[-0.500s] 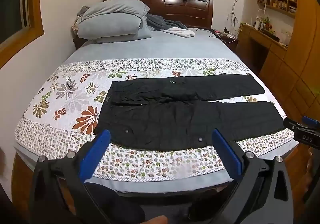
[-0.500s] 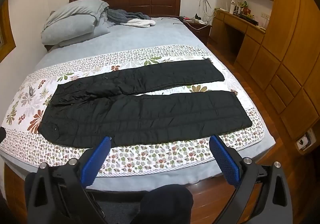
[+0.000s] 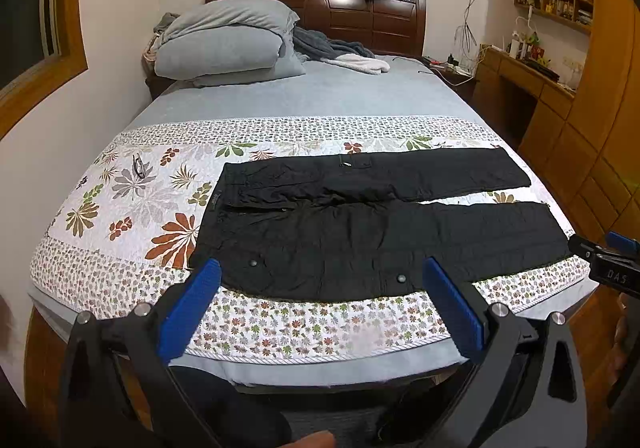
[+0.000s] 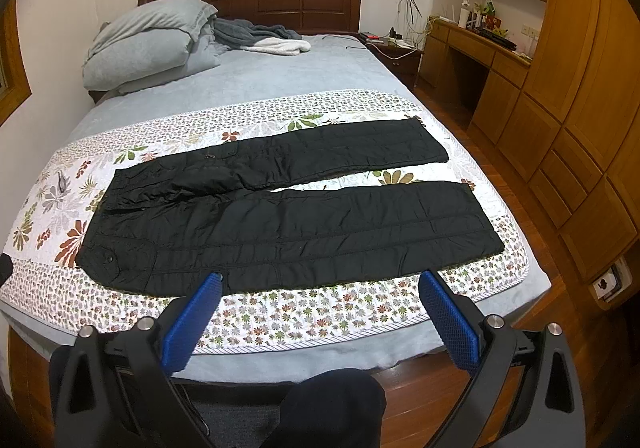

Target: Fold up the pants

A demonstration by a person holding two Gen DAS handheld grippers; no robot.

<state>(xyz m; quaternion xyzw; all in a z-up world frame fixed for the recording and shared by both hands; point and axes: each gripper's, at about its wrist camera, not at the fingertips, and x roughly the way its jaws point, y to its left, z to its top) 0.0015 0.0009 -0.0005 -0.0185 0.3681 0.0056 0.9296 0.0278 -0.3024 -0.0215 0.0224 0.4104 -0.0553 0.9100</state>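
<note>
Black pants (image 3: 372, 219) lie flat and spread on the floral quilt, waist to the left, both legs stretched right, with a narrow gap between the legs. They also show in the right wrist view (image 4: 288, 211). My left gripper (image 3: 320, 280) is open and empty, held above the near bed edge in front of the waist and thigh. My right gripper (image 4: 320, 288) is open and empty, in front of the near leg. The right gripper's tip shows at the right edge of the left wrist view (image 3: 608, 260).
The floral quilt (image 3: 132, 203) covers the near half of a grey bed (image 3: 320, 95). Grey pillows (image 3: 224, 43) and a heap of clothes (image 3: 340, 55) lie at the headboard. A wooden desk (image 4: 476, 47) and cabinets (image 4: 580, 119) stand to the right. Glasses (image 3: 138, 165) lie on the quilt.
Both grippers have shifted slightly. The pants have not moved and both grippers stay open.
</note>
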